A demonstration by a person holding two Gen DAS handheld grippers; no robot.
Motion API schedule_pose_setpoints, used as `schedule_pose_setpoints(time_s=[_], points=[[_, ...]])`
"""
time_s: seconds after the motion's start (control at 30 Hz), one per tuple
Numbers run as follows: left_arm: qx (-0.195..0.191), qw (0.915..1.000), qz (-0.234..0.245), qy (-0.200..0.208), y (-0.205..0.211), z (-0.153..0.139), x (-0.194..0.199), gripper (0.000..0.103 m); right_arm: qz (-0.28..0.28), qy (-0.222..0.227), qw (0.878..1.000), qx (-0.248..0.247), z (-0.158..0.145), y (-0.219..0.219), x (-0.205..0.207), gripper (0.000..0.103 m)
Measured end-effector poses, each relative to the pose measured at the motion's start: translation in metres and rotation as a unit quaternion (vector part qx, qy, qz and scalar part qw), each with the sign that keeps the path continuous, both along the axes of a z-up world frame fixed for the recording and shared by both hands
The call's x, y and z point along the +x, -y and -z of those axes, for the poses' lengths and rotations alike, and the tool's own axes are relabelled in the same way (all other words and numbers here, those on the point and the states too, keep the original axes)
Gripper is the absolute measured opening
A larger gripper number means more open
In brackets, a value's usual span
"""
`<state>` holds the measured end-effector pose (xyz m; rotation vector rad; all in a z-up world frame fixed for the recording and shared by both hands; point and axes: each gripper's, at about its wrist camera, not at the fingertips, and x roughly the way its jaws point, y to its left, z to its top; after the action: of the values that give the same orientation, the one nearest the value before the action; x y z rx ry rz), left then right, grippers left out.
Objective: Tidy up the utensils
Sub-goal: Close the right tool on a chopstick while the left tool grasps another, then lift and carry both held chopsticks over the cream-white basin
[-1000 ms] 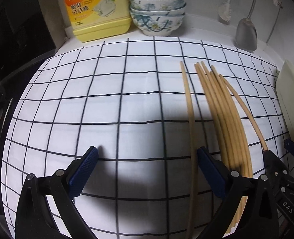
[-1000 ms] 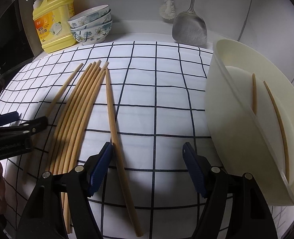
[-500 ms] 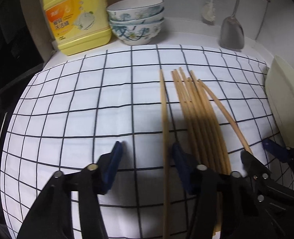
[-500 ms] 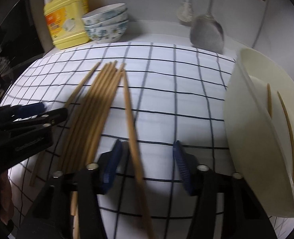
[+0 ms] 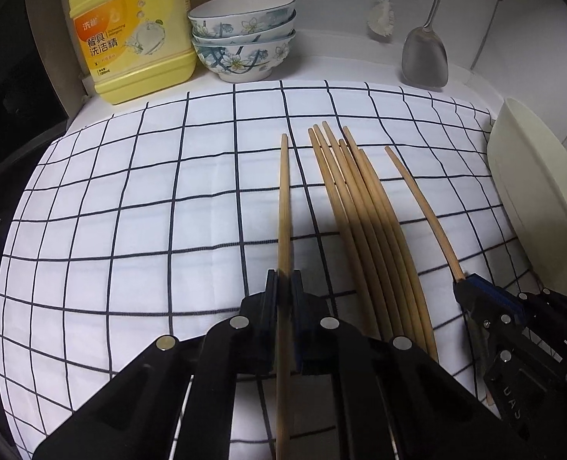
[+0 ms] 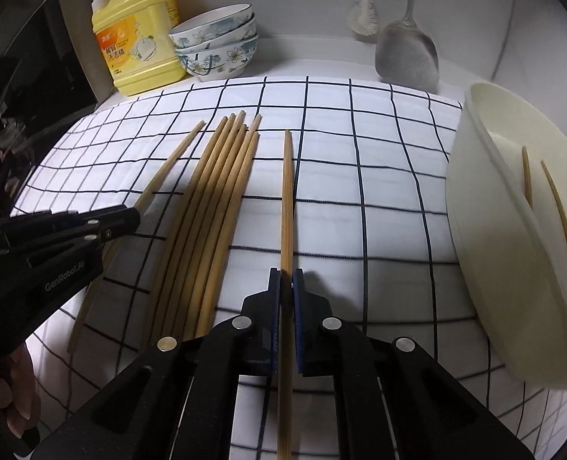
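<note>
On the white checked cloth [image 5: 137, 207] covering the counter, a loose row of bamboo chopsticks lies pointing toward the back wall. The left gripper [image 5: 284, 283] has just closed and is clenched on the leftmost chopstick [image 5: 283, 199], which runs straight between its blue pads. The right gripper [image 6: 286, 280] has likewise just closed and grips the rightmost chopstick [image 6: 286, 199] in the same manner; in the left wrist view this gripper [image 5: 465, 281] appears at the lower right, its tip on that stick's near end. Between the two held sticks lies a bundle of six or so chopsticks [image 6: 214, 211], side by side and touching. A cream plastic holder [image 6: 471, 191] lies tipped at the cloth's right edge, with two chopsticks [image 6: 559, 222] inside it. At the back stand a yellow dish-soap jug [image 5: 134, 34], three stacked floral bowls [image 5: 245, 38] just beside it, a hanging brush [image 5: 381, 19] and a metal spatula [image 5: 423, 57]. A person's fingers [image 6: 3, 391] show at the lower left of the right wrist view.
</note>
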<state>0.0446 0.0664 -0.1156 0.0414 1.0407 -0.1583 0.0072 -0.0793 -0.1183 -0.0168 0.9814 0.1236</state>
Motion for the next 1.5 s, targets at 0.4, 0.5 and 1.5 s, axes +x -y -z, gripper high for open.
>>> schedule_pose_setpoints(time_s=[0.4, 0.5, 1.5], points=[[-0.01, 0.9983, 0.055, 0.013, -0.016, -0.045, -0.047, 0.007, 0.026, 0.017, 0.999, 0.033, -0.044, -0.01, -0.046, 0.006], [-0.02, 0.9967, 0.074, 0.027, -0.016, -0.065, -0.056, 0.007, 0.039, 0.025, 0.998, 0.035, -0.06, -0.008, -0.058, 0.006], [-0.105, 0.9641, 0.24, 0.041, 0.255, -0.134, 0.004, 0.007, 0.208, 0.073, 0.974, 0.058, -0.119, 0.236, -0.05, 0.006]])
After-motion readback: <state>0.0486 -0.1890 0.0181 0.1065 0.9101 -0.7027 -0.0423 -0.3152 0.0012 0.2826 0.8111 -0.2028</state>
